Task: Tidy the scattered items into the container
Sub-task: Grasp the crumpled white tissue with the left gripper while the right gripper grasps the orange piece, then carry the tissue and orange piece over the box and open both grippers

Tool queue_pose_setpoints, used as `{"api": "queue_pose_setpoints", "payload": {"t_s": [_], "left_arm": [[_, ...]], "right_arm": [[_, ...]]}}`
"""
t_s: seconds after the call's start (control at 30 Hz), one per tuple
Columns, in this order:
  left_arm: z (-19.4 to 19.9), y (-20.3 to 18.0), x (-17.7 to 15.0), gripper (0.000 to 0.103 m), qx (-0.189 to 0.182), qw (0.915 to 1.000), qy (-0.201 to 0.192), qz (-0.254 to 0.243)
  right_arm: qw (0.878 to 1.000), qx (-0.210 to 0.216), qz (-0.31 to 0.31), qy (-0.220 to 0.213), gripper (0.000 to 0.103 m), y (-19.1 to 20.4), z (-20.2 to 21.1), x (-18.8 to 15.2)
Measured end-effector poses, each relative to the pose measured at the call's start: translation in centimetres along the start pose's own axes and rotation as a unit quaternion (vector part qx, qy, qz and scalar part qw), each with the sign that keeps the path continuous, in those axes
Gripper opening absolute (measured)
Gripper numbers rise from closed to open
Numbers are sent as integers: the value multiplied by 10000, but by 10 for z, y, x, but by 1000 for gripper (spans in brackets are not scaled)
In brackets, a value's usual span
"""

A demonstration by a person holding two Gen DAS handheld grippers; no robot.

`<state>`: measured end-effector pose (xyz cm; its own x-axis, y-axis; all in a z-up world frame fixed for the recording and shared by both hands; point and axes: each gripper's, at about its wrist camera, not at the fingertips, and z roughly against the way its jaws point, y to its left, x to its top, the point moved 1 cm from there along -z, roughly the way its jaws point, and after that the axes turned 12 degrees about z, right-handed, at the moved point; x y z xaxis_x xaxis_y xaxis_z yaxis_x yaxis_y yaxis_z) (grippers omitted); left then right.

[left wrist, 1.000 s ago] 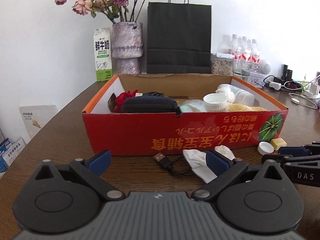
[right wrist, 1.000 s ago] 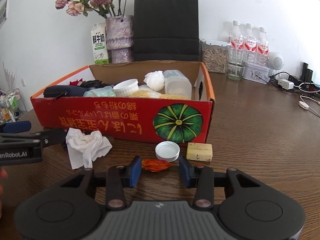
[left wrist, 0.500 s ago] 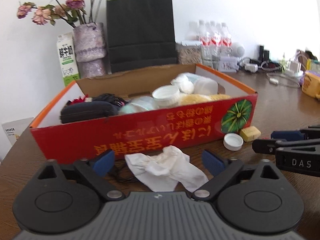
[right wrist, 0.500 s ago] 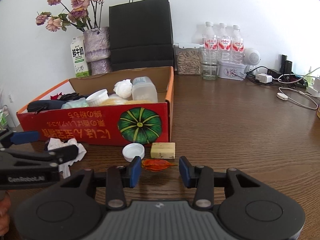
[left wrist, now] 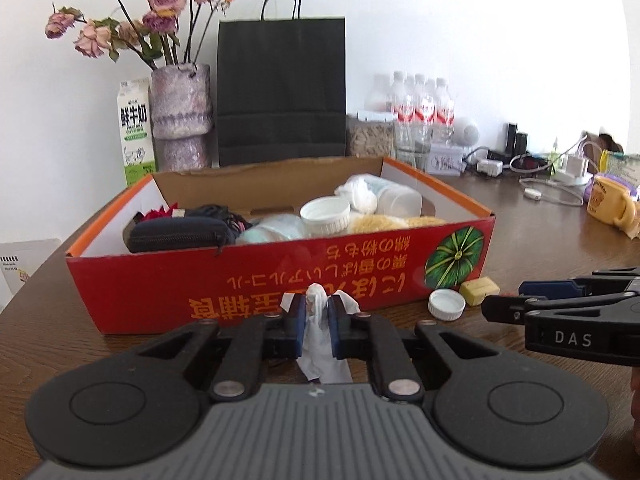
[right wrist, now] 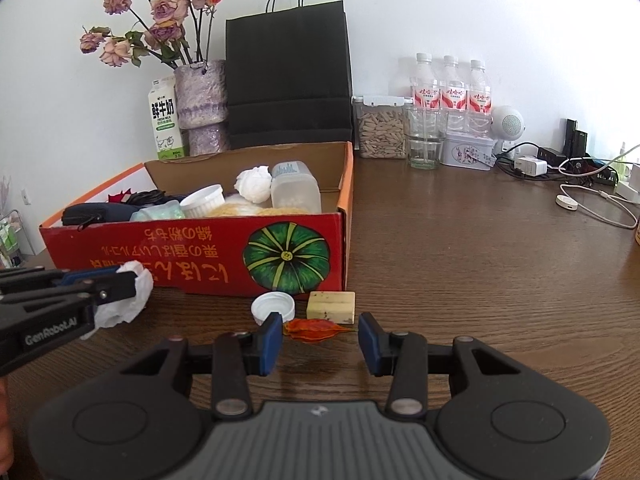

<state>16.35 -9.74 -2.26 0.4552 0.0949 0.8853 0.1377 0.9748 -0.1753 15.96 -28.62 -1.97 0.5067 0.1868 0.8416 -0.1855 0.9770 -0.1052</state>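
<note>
Pinching crumpled white tissue [left wrist: 318, 312], left gripper [left wrist: 316, 326] sat in front of red box [left wrist: 256, 280]; right gripper [right wrist: 319, 336] was open w/ orange husk [right wrist: 314, 326] between pads on desk [right wrist: 480, 280].

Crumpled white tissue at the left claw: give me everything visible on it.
The tissue is thin white paper, creased and bunched. The left claw is shut on its middle, blue pads squeezing it flat; a tuft sticks up above the pads and a wider tail hangs below. It sits just in front of the red box, low over the brown table. In the right wrist view it bulges past the claw tip. Whether its tail touches the table is unclear.
</note>
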Motion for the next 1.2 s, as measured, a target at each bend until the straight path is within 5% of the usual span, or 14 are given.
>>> {"api": "queue_pose_setpoints", "payload": {"t_s": [0.37,0.77,0.97,1.2], "left_arm": [[26,5,11,12,-176,9979,-628,59],[-3,41,97,12,171,9884,-1434,470],[-54,68,108,12,438,9885,-1225,775],[-61,82,99,12,560,9896,-1006,866]], "right_arm": [[9973,161,180,-696,40,11,16,12],[9855,219,339,-1645,40,54,-15,107],[9862,198,184,-1635,40,64,-68,131],[9900,144,82,-1401,40,58,-89,120]]}}
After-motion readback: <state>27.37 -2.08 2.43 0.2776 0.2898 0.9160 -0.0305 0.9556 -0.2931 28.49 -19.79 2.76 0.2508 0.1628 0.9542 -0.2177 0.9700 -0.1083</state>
